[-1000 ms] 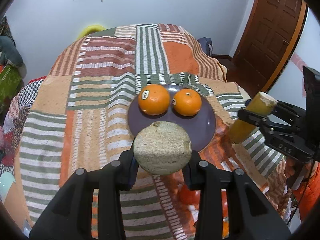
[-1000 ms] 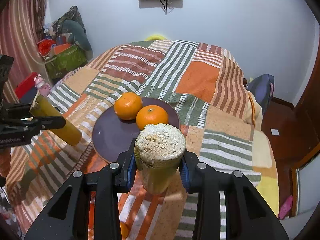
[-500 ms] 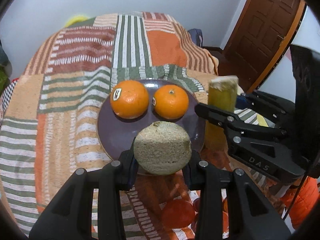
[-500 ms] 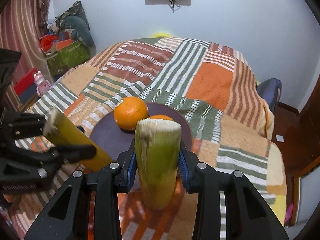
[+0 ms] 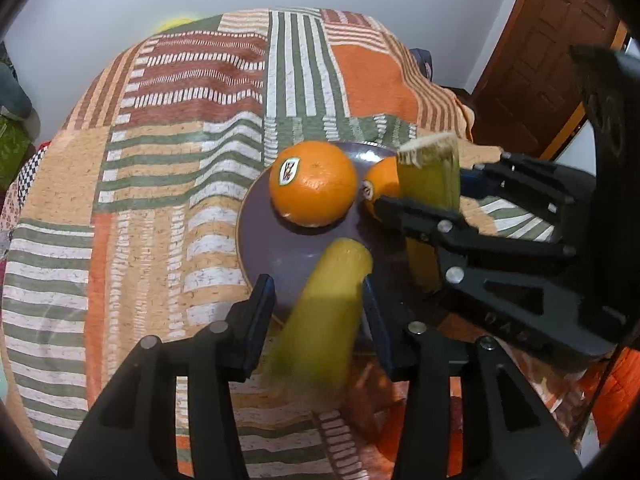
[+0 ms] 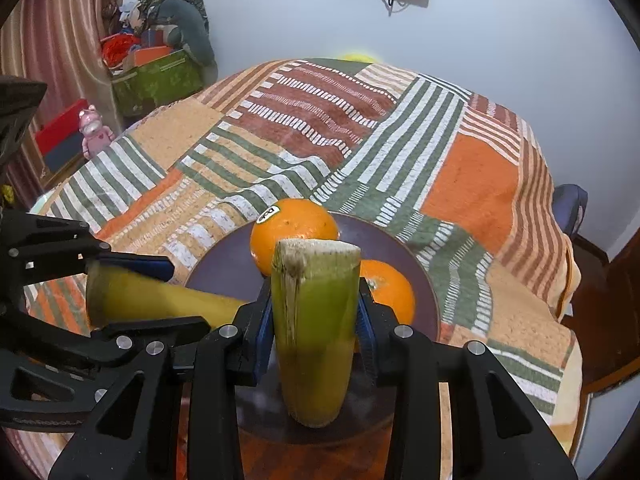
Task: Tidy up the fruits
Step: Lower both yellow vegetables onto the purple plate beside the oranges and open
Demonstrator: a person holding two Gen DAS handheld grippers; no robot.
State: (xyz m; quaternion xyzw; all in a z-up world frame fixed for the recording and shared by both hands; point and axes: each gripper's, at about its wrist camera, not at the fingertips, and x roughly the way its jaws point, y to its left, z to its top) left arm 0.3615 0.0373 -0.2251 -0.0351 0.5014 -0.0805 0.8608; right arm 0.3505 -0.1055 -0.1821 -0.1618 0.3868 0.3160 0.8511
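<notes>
Sugarcane piece (image 5: 320,312) lies tilted and blurred between my left gripper's (image 5: 318,312) jaws, which have just been opening; a gap shows on its left side, so I judge it is released and dropping. Its far end is over the purple plate's (image 5: 260,240) near edge, ahead of the claw. The right gripper (image 6: 316,328) is clamped on a second cane piece (image 6: 314,332), held upright over the plate. Two oranges (image 5: 313,182) sit just beyond, crowding the landing spot.
</notes>
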